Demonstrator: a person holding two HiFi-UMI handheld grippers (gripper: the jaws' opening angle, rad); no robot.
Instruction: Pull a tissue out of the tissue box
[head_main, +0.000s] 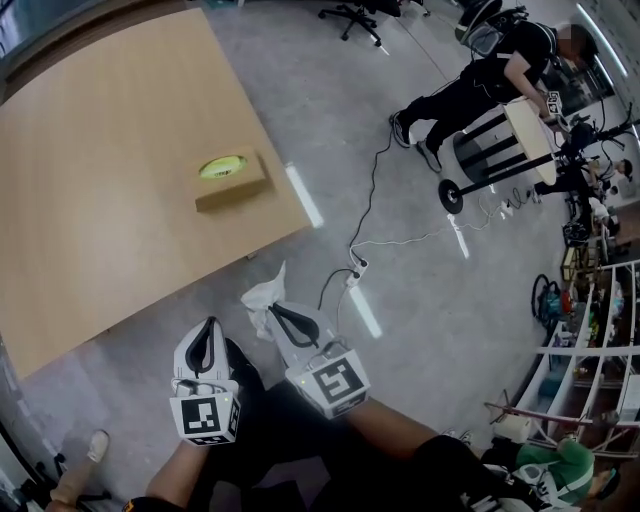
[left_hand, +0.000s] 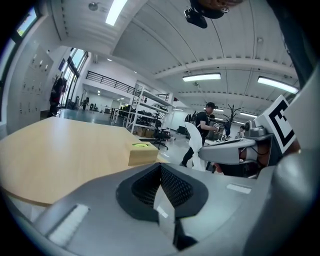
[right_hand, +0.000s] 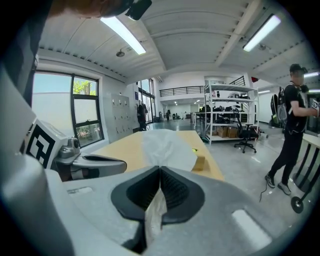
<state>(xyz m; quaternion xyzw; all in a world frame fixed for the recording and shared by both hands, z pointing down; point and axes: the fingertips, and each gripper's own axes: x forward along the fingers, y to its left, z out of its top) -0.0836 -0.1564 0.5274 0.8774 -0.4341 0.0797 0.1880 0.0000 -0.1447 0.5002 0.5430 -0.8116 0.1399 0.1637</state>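
Note:
The tissue box (head_main: 232, 180), a brown carton with a green top opening, sits near the right edge of the wooden table (head_main: 90, 200). Both grippers hang over the floor, off the table's front edge and well away from the box. My right gripper (head_main: 272, 308) is shut on a white tissue (head_main: 262, 295) that billows out past its tips. In the right gripper view the tissue (right_hand: 167, 147) runs between the closed jaws (right_hand: 160, 167) and partly hides the box (right_hand: 200, 162). My left gripper (head_main: 210, 322) is beside it, shut, and I see nothing held in it (left_hand: 160, 165). The box (left_hand: 143, 152) appears ahead of it.
Grey floor lies right of the table, with a power strip (head_main: 355, 275) and trailing cables. A person (head_main: 480, 75) stands at a round white stand (head_main: 495, 150) at the upper right. Shelving (head_main: 600, 340) lines the right side. A shoe (head_main: 95, 445) shows at the bottom left.

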